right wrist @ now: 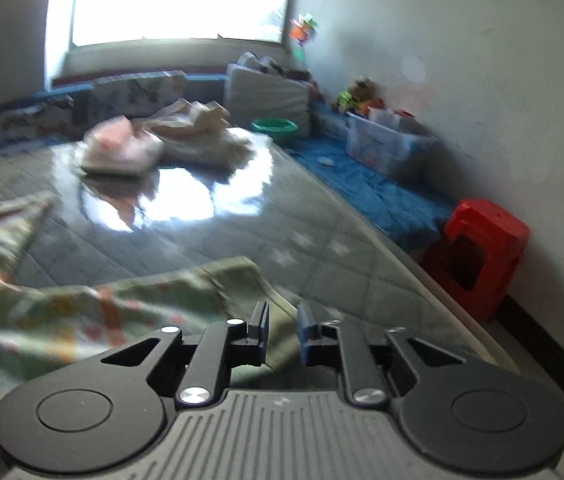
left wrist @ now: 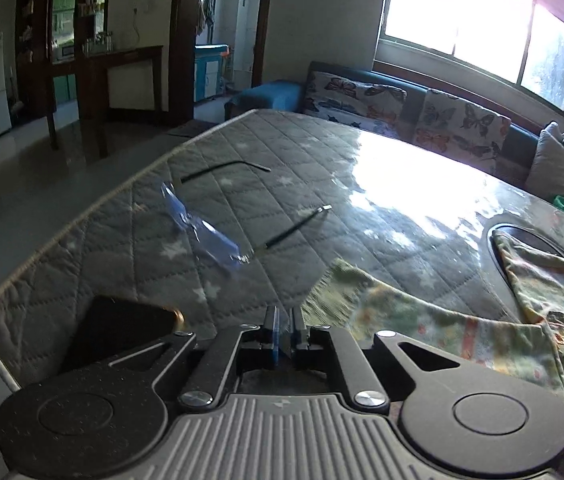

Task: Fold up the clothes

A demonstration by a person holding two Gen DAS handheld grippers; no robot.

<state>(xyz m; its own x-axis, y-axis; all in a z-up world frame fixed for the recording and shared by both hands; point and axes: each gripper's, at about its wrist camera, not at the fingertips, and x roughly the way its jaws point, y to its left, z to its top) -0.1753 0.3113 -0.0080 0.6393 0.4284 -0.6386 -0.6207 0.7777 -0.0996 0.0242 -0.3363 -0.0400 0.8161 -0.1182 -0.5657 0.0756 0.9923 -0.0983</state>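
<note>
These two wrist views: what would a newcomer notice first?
The green patterned garment spread across the near part of the grey quilted mattress draws the eye first. Then the glare from the window on the mattress's shiny cover, and the red stool by the wall at right.

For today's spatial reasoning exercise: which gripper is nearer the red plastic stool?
Right. The red plastic stool stands just ahead and to the right of the right gripper; the left gripper view shows no stool.
</note>
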